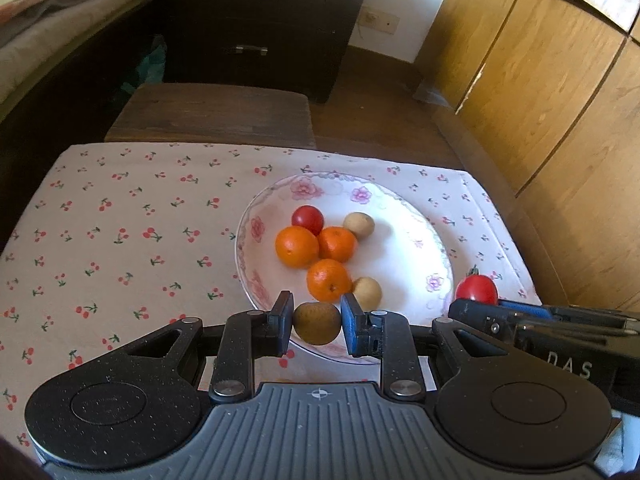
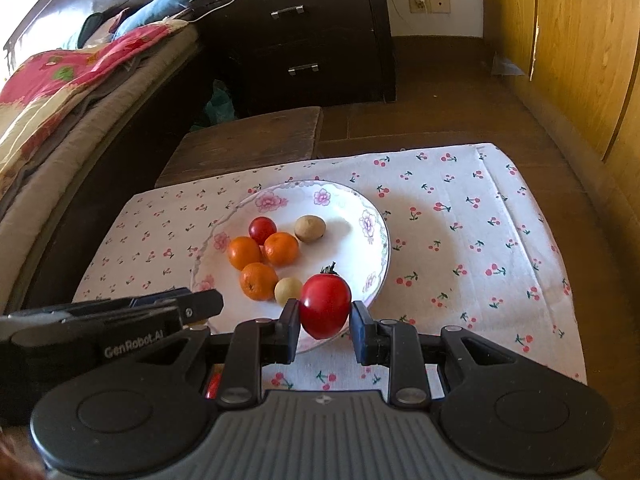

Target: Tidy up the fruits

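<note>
Each camera rides on one of my claws, looking steeply down along its fingers, close above the surface [image 1: 120,216]; both views share the plate [image 1: 420,216].

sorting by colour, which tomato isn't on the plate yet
The larger red tomato, clamped in the right gripper. The smaller tomato already rests on the plate.

The cloth [image 1: 160,216] on the worktop is off-white with a scattered print of red cherries on green stems. The plate [image 1: 404,216] is white with pink and lilac flowers around its rim. On it lie three orange mandarins [image 1: 297,246], a red tomato [image 1: 307,220] and pale tan fruits [image 1: 359,225]. Each tool is black with blue pads [image 1: 349,322]; the left tool [image 1: 317,323] grips a brownish-tan fruit [image 1: 317,323], the right tool [image 2: 325,312] a glossy red tomato [image 2: 325,306].
</note>
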Motion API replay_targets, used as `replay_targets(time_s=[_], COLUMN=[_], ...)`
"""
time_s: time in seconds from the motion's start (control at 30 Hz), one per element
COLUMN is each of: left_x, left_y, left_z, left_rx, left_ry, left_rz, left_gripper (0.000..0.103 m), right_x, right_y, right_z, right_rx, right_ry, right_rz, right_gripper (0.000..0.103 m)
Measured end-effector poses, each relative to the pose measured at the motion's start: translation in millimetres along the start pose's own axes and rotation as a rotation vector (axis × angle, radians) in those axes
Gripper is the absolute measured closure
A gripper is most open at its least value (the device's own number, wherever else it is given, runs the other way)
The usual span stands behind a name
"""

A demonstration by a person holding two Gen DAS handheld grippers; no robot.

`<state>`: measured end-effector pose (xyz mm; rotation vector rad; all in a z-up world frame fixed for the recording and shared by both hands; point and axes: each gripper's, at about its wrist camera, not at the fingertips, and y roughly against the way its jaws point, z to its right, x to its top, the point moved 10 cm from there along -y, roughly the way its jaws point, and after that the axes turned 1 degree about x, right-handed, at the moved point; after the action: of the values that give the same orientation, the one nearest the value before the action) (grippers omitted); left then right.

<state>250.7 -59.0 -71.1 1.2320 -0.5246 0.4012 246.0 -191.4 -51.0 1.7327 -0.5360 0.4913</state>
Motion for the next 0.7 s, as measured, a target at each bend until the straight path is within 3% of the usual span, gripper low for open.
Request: replay_targets(time_s=[0.37, 0.7], left_x=[0.6, 1.6], left_y=[-16.5, -13.5], left_z=[0.5, -0.5], left_rx=[0.024, 0.027], left_ry=[-0.011, -0.005], left_rz=[-0.005, 0.002], left_gripper=[0.07, 0.068], right_x=[-0.3, 3.0], right_y=[-30.4, -31.9], right_z=[-0.8, -0.9], right_rx=[0.003, 0.011], right_ry=[0.003, -0.015], right_rz=[-0.042, -0.029], right_gripper=[0.074, 0.074])
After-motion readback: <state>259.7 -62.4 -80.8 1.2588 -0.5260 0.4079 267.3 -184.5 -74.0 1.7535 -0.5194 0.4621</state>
